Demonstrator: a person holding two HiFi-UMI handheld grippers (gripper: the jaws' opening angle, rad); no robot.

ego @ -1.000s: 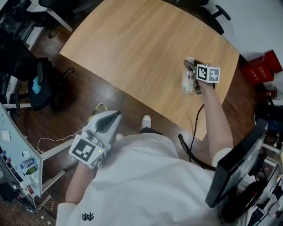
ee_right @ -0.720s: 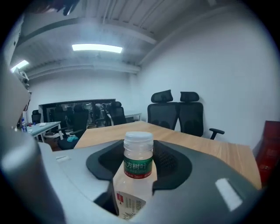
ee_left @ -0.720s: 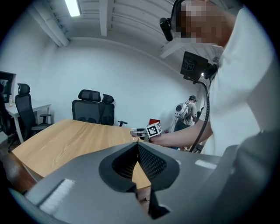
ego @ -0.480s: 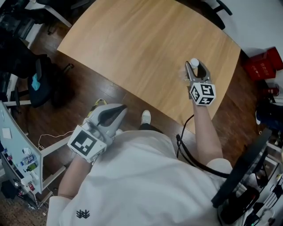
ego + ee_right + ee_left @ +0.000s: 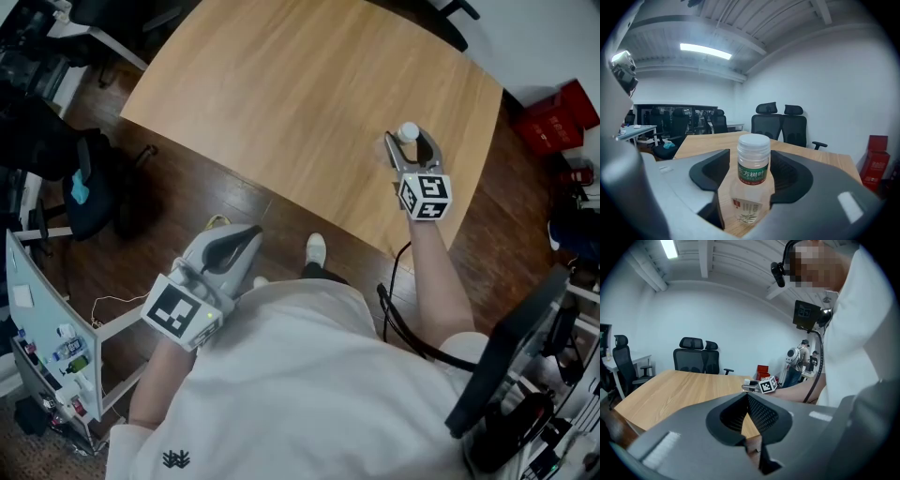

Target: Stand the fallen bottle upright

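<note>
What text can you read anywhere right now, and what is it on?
"东方树叶": on the green band round the bottle.
The lower label on that bottle: print too small to read.
No words on the square markers, only patterns.

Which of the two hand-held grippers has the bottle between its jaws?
The right hand-held gripper, over the table: its jaws clasp the upright bottle. The left hand-held gripper hangs off the table, jaws together, empty.

Clear plastic bottle (image 5: 753,176), white cap, green neck label, upright on wooden table (image 5: 281,112) near edge
</note>
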